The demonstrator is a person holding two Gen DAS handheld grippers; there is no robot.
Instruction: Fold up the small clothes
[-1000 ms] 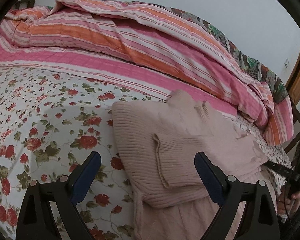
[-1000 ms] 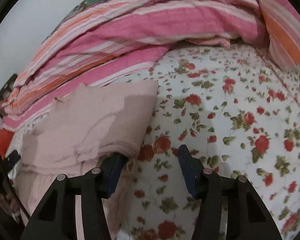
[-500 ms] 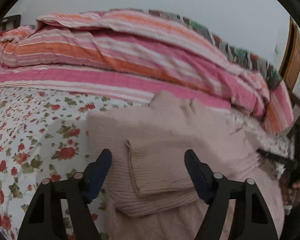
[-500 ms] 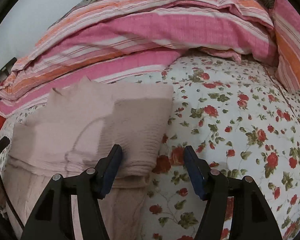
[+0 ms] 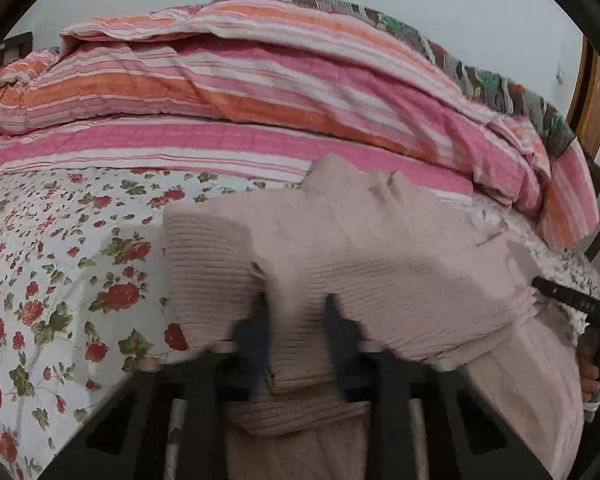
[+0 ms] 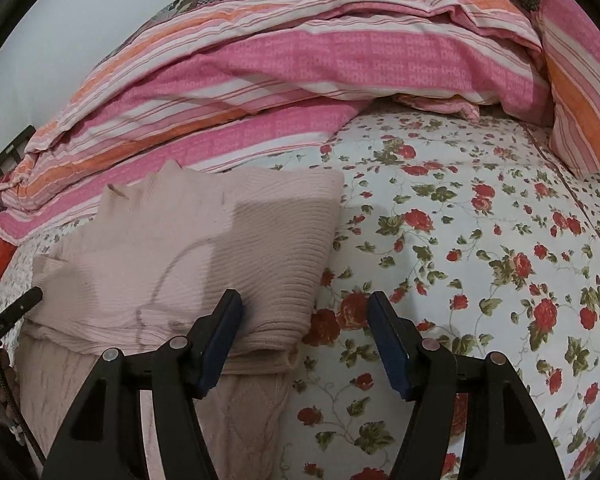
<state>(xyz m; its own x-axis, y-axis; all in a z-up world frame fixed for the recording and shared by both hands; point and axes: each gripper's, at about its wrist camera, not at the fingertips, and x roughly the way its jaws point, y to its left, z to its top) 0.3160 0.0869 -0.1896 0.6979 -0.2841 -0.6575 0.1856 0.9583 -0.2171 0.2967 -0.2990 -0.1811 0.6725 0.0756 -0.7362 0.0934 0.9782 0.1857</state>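
Pale pink ribbed sweater (image 5: 400,264) lies folded, sleeve pinched between fingers (image 5: 256,332).

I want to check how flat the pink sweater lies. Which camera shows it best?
The right wrist view: the pink sweater lies sharp and almost whole, beside the open right claw. The left wrist view blurs the sweater's near edge, bunched in the shut left claw.
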